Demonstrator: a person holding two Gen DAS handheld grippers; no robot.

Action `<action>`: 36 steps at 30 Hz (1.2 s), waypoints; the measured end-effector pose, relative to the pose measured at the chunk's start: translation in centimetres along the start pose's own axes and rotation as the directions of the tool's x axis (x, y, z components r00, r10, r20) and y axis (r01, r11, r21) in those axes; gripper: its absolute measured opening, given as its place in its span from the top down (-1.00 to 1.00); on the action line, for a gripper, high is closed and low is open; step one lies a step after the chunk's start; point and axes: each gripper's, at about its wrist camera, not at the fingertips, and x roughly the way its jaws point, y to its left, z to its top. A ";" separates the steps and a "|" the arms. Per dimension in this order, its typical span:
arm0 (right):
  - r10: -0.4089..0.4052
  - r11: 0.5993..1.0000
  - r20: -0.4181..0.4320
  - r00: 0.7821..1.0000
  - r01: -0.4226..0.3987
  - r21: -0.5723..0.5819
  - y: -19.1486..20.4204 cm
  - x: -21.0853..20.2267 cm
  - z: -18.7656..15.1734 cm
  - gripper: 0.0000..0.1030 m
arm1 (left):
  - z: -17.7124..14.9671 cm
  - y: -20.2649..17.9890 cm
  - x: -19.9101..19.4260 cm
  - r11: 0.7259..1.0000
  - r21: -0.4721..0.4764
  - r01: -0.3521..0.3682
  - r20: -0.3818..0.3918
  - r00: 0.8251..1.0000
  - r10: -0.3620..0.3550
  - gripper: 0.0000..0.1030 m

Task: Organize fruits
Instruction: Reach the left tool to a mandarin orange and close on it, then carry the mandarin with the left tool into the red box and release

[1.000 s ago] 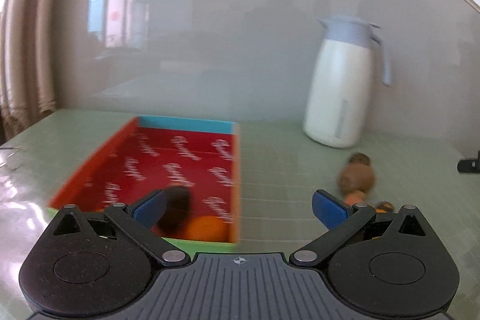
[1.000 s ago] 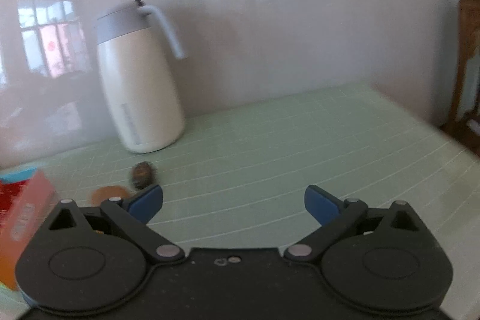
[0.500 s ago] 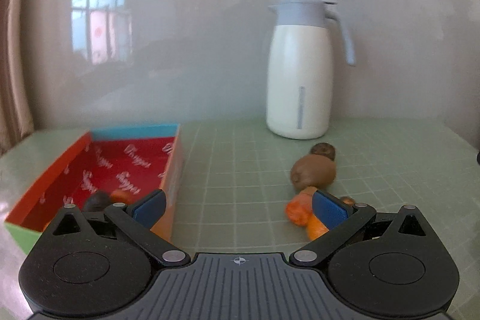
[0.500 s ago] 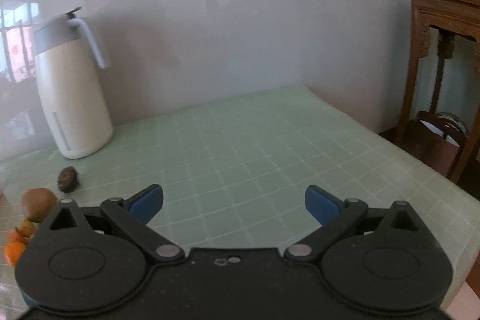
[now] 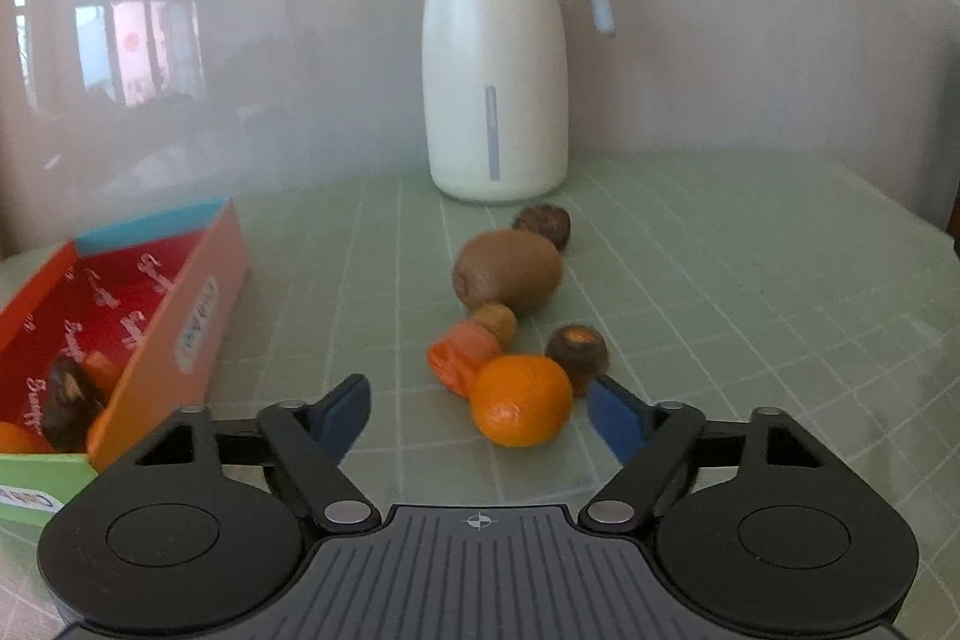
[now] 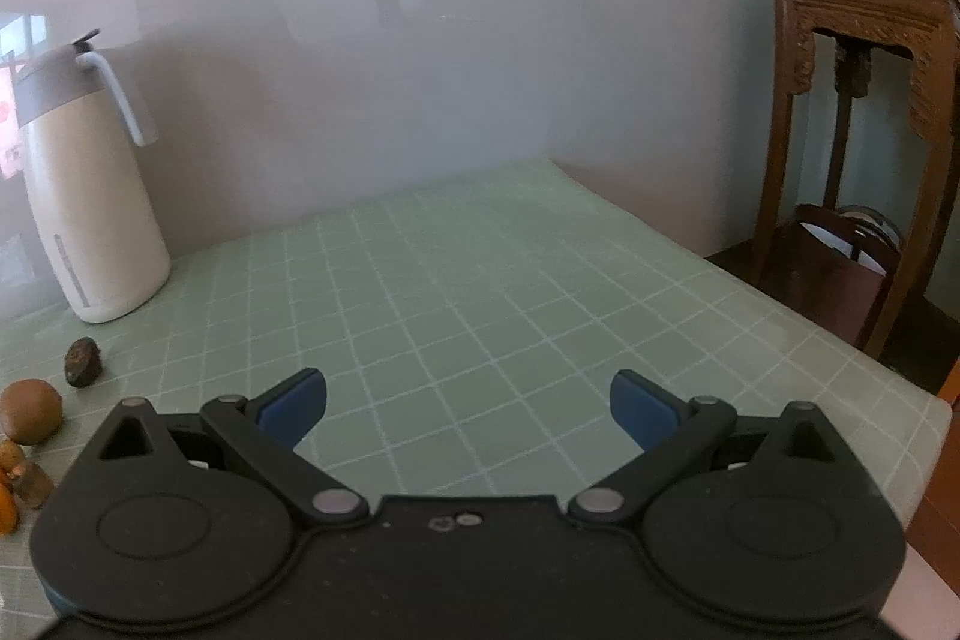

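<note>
The left tool [image 5: 477, 415] is spread wide with nothing between its blue-padded fingers [image 5: 342, 415], and it hangs low over the pale green gridded surface [image 5: 750, 316]. Just beyond its fingertips, nearer the right-hand one, lies a round orange mandarin [image 5: 521, 399]. That mandarin is the landmark for the rest of the loose fruit. Touching it on the left and slightly behind is a small crumpled orange-red piece [image 5: 459, 353], too blurred to identify. Directly behind that sits a small tan round fruit [image 5: 495, 322], and behind it again a large brown fuzzy kiwi [image 5: 509, 275]. Just right of the mandarin, close beside it, is a dark brown fruit with a pale orange top [image 5: 577, 349]. Farthest back, beyond the kiwi, lies a dark wrinkled round fruit [image 5: 543, 227], and past it stands a tall cream thermos jug with a grey-blue lid and handle [image 5: 495, 58]. Well to the left of the mandarin is an open cardboard box with a red printed inside and an orange outer wall [image 5: 195, 298]; a dark brown fruit [image 5: 69, 400] and some orange fruit [image 5: 18, 437] lie in its near corner.

The right tool [image 6: 468, 406] is likewise wide open and holds nothing, over a bare part of the surface well right of the fruit. A carved dark wooden stand [image 6: 864, 40] is off to the far right.
</note>
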 end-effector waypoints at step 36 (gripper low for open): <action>0.031 0.999 -0.022 0.999 -0.031 -0.042 3.3 -0.2 -0.1 -0.97 | 1.1 4.9 -2.7 0.999 -0.042 -0.010 0.061 0.998 0.012 0.25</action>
